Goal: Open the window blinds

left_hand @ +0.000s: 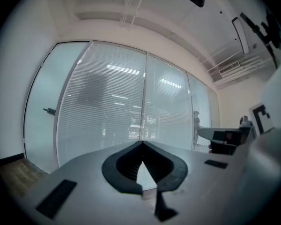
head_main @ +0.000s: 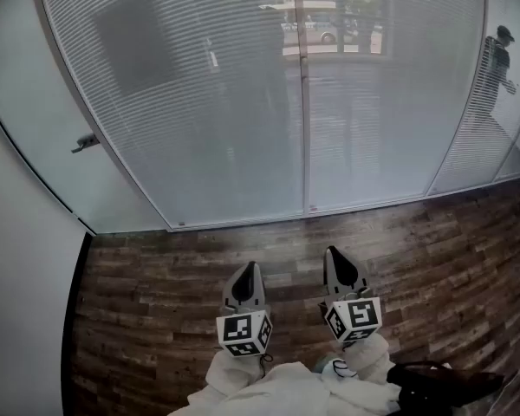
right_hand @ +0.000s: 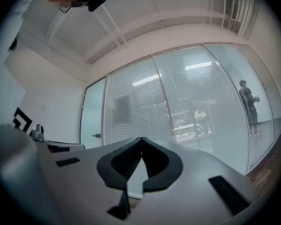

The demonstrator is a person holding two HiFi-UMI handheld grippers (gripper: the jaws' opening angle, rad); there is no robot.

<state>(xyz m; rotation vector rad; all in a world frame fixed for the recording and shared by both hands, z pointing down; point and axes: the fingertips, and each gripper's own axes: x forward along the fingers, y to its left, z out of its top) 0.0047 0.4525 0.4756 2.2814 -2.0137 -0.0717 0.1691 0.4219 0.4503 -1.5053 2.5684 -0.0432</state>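
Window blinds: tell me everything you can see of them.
The window blinds are thin, pale grey horizontal slats, lowered all the way to the bottom frame just above the wooden floor. They span several tall glass panels, split by a slim upright post. The slats look partly closed: dim shapes and a bright patch of what looks like street show through. They hang straight; nothing touches them.

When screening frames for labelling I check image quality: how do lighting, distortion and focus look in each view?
Head view: even, dim light; barrel distortion bows the blinds and wooden floor. Left gripper view: fisheye with black corners, the left hand-held gripper soft up close, bright streaks on the blinds. Right gripper view: same vignette, right hand-held gripper blurred, blinds sharper.
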